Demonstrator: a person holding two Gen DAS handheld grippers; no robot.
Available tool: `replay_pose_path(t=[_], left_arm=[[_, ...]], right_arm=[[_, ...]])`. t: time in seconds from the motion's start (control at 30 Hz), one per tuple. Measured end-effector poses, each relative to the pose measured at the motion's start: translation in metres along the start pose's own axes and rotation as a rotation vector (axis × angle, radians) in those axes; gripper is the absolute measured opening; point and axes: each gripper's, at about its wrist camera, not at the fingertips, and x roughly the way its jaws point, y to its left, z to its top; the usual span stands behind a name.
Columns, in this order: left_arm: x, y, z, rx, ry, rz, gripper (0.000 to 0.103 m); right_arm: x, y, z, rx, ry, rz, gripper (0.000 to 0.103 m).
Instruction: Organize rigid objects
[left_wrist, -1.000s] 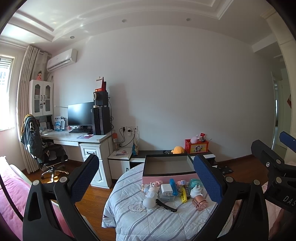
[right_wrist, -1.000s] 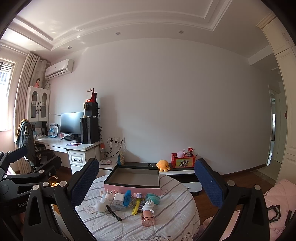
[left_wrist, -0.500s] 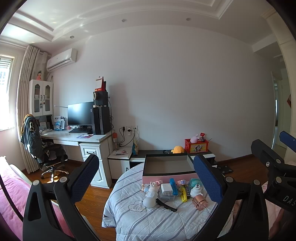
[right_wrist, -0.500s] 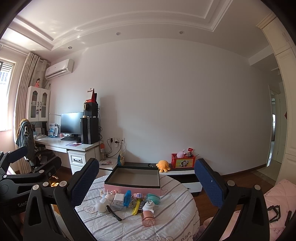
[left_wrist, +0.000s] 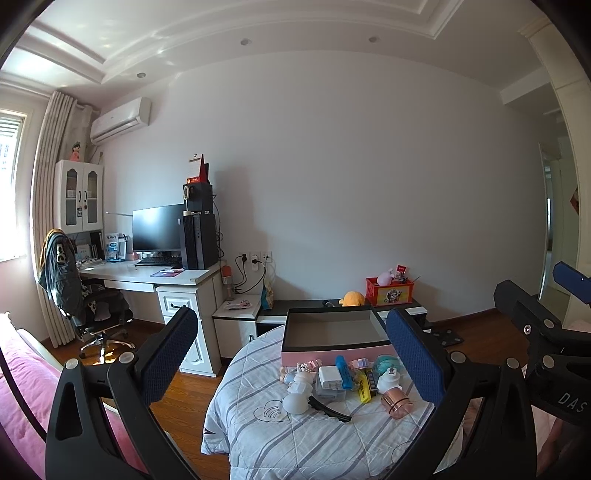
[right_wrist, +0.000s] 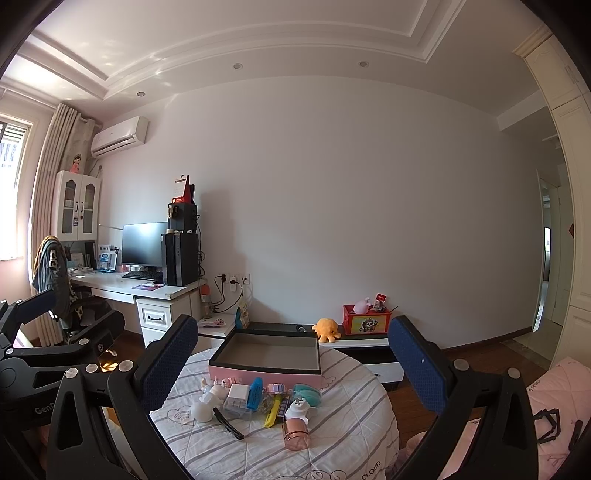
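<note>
A pink box (right_wrist: 264, 374) with a dark, empty inside sits open on the striped cloth. Just before it lies a clutter: white charger (right_wrist: 236, 397), blue clip (right_wrist: 255, 392), yellow cutter (right_wrist: 273, 411), black hairclip (right_wrist: 228, 422), pink cup (right_wrist: 295, 435).

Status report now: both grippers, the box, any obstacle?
Left hand-held gripper open, right hand-held gripper open, both empty. Pink box open, nothing visible inside. Small items lie before it; path clear.
</note>
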Motion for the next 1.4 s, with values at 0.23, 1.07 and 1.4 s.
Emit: replay_pose_path(t=[0.23, 1.07, 1.4], left_arm=[[-0.0024, 0.0006, 0.0016, 0.001, -0.001, -0.002, 0.103], [-0.0039, 0.0002, 0.0025, 0.003, -0.002, -0.002, 0.103], [-0.0037, 0.0004, 0.0021, 0.002, -0.001, -0.002, 0.103]], right_arm=[[0.0004, 0.0002, 0.0, 0.0, 0.0, 0.0, 0.103], [0.0012, -0.0002, -0.0017, -0.003, 0.003, 0.002, 0.103], [0.0007, 0.0002, -0.0022, -0.004, 0.003, 0.004, 0.103]])
